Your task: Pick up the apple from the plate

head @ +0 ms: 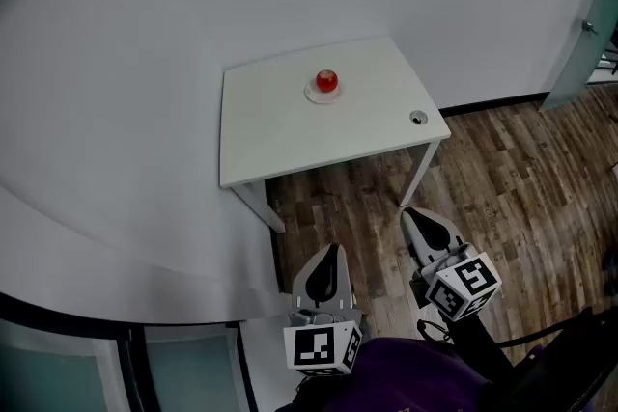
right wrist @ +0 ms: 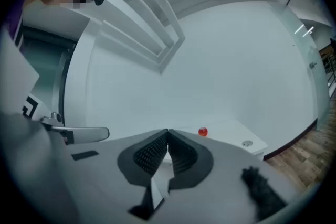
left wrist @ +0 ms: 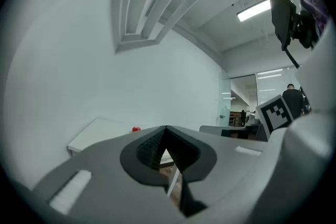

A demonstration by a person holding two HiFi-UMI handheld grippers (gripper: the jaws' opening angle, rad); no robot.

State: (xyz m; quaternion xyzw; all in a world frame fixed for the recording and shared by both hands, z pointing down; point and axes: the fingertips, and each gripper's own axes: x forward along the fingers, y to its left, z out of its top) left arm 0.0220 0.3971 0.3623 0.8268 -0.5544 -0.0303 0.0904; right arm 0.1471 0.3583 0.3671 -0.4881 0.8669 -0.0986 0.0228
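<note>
My left tool (head: 332, 252) and right tool (head: 409, 217) sit level at lower frame, both pressed together empty, well apart from the apple (head: 327, 80).

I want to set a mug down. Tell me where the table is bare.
The table is bare left of the plate with the apple, and along the near edge. The only other thing is a small round fitting by the near right corner. Nowhere is crowded.

One table (head: 280, 132), one plate (head: 313, 96), one apple (head: 327, 81) — and two of mine: left gripper (head: 332, 251), right gripper (head: 407, 213).
</note>
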